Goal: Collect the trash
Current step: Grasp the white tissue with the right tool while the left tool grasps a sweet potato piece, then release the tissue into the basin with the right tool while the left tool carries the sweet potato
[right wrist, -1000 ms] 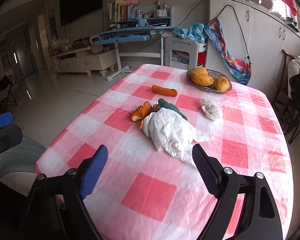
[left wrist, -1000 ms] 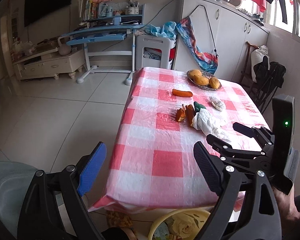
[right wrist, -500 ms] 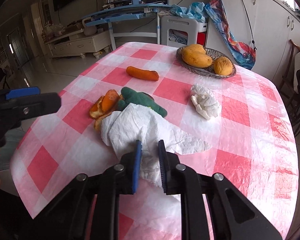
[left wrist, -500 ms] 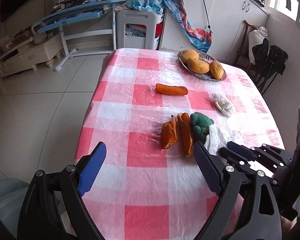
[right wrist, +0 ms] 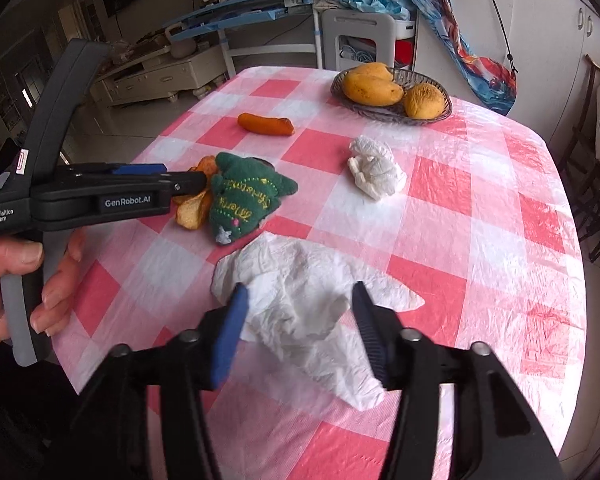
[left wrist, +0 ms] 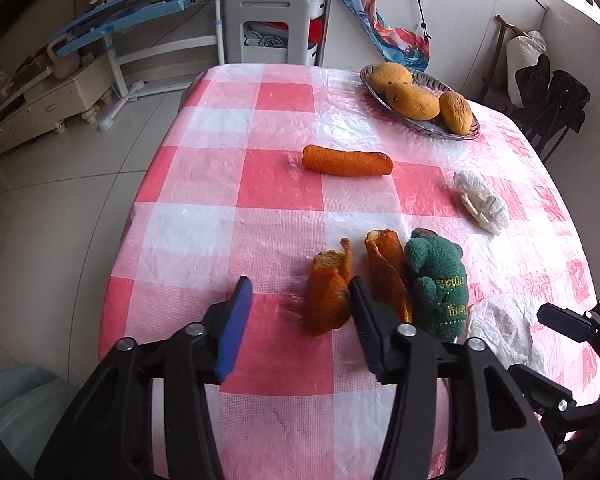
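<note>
The left tool (right wrist: 180, 180) hides part of the orange peel (right wrist: 192, 212).

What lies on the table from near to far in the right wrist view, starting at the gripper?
Right gripper → flat tissue → green felt tree → crumpled tissue → carrot → fruit basket.

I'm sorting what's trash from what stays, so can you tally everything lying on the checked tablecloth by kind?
White tissue: 2, the large crumpled sheet and the small wad
Orange peel pieces: 3, two curled ones and one roll
Green felt ornament: 1
Fruit basket: 1, holding 3 fruits
Total: 7 things, not counting the fruits
</note>
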The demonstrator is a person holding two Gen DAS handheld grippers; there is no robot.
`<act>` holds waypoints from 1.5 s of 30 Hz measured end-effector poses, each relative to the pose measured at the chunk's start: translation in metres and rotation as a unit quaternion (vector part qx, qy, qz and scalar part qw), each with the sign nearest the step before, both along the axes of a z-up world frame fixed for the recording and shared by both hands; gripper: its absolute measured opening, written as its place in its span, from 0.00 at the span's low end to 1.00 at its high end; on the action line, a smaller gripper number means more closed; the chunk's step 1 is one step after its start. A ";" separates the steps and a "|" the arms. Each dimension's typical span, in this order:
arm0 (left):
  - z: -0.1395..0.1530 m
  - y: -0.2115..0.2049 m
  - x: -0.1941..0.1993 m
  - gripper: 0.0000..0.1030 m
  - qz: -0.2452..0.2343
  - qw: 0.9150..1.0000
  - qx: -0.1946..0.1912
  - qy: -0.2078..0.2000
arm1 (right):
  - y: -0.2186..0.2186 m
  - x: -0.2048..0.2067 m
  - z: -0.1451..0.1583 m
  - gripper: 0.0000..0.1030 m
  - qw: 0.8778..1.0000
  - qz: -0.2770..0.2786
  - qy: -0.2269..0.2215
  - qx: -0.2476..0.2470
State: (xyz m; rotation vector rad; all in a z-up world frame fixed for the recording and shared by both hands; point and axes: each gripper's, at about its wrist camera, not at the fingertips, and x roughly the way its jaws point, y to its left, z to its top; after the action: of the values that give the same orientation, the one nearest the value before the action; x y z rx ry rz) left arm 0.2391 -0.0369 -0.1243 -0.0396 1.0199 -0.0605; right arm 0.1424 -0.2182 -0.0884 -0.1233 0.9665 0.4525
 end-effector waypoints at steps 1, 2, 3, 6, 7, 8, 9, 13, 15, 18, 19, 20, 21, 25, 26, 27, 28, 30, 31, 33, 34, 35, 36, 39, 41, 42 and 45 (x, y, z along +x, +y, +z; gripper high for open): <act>0.000 0.000 -0.001 0.22 -0.005 1.000 -0.003 0.003 | 0.002 0.001 -0.001 0.56 1.000 0.002 -0.001 -0.002; 0.000 0.000 -0.002 0.19 -0.009 1.000 -0.010 0.007 | 0.004 0.002 -0.002 0.56 1.000 0.003 -0.003 -0.004; 0.000 0.001 -0.004 0.19 -0.011 1.000 -0.016 0.009 | 0.006 0.003 -0.003 0.56 1.000 0.005 -0.004 -0.006; 0.002 0.004 -0.016 0.18 -0.016 1.000 -0.016 0.014 | 0.008 0.006 -0.007 0.56 1.000 0.008 -0.004 -0.004; 0.003 0.006 -0.020 0.18 -0.018 1.000 -0.020 0.016 | 0.009 0.007 -0.010 0.55 1.000 0.011 0.000 -0.006; 0.005 0.008 -0.026 0.18 -0.020 0.999 -0.025 0.018 | 0.010 0.007 -0.011 0.53 1.000 0.014 0.005 -0.006; 0.007 0.010 -0.031 0.18 -0.022 0.999 -0.030 0.018 | 0.011 0.005 -0.011 0.47 1.000 0.017 0.002 -0.009; 0.015 0.013 -0.056 0.18 -0.030 0.998 -0.042 0.021 | 0.012 -0.004 -0.007 0.20 1.000 0.027 0.016 -0.005; 0.017 0.013 -0.069 0.18 -0.031 0.998 -0.045 0.022 | 0.011 -0.013 -0.004 0.18 0.999 0.029 0.016 -0.004; 0.015 0.012 -0.086 0.18 -0.030 0.998 -0.045 0.031 | 0.006 -0.026 0.003 0.18 0.999 0.022 0.023 0.015; 0.013 0.012 -0.090 0.19 -0.028 0.998 -0.043 0.035 | 0.004 -0.031 0.003 0.18 0.999 0.019 0.025 0.016; 0.012 0.012 -0.093 0.19 -0.027 0.998 -0.044 0.039 | 0.003 -0.034 0.004 0.19 1.000 0.013 0.023 0.014; 0.010 0.012 -0.096 0.20 -0.027 0.998 -0.043 0.044 | 0.002 -0.037 0.004 0.30 1.000 0.009 0.021 0.013; 0.008 0.014 -0.101 0.43 -0.016 0.998 -0.042 0.045 | 0.001 -0.042 0.007 0.53 1.000 0.005 0.011 0.024; 0.010 0.015 -0.103 0.44 -0.015 0.998 -0.044 0.042 | 0.002 -0.042 0.008 0.54 1.000 0.006 0.009 0.029; 0.011 0.015 -0.104 0.46 -0.014 0.998 -0.047 0.041 | 0.002 -0.043 0.009 0.58 0.999 0.007 0.007 0.033; 0.012 0.016 -0.105 0.48 -0.013 0.998 -0.048 0.039 | 0.004 -0.044 0.009 0.61 0.999 0.010 0.005 0.034; 0.012 0.017 -0.107 0.49 -0.010 0.998 -0.045 0.036 | 0.009 -0.044 0.007 0.63 1.000 0.017 0.004 0.026; 0.012 0.016 -0.107 0.50 -0.011 0.998 -0.042 0.035 | 0.011 -0.045 0.005 0.64 1.000 0.018 0.005 0.023; 0.012 0.013 -0.106 0.50 -0.016 0.999 -0.034 0.036 | 0.014 -0.044 0.002 0.64 1.000 0.020 0.008 0.020; 0.011 0.011 -0.107 0.50 -0.019 0.999 -0.028 0.035 | 0.015 -0.044 0.000 0.64 1.000 0.020 0.009 0.017; 0.011 0.009 -0.107 0.50 -0.021 0.999 -0.023 0.034 | 0.016 -0.043 -0.001 0.64 1.000 0.020 0.009 0.012; 0.011 0.007 -0.106 0.50 -0.023 0.999 -0.018 0.033 | 0.017 -0.043 -0.002 0.64 1.000 0.019 0.010 0.009; 0.010 0.003 -0.106 0.50 -0.023 0.999 -0.003 0.027 | 0.016 -0.042 -0.005 0.64 1.000 0.017 0.013 0.009; 0.009 0.003 -0.106 0.50 -0.021 0.999 0.002 0.025 | 0.017 -0.042 -0.007 0.64 1.000 0.018 0.015 0.006; 0.009 0.003 -0.105 0.50 -0.020 0.999 0.003 0.025 | 0.018 -0.043 -0.008 0.63 1.000 0.018 0.017 0.004; 0.006 0.003 -0.104 0.38 -0.017 1.000 0.006 0.026 | 0.020 -0.044 -0.011 0.45 1.000 0.020 0.015 -0.008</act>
State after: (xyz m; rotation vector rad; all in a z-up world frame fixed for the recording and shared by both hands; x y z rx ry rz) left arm 0.1348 -0.0335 -0.1181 -0.0126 1.0725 -0.0841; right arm 0.0981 -0.1982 -0.0997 -0.1507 0.9985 0.4855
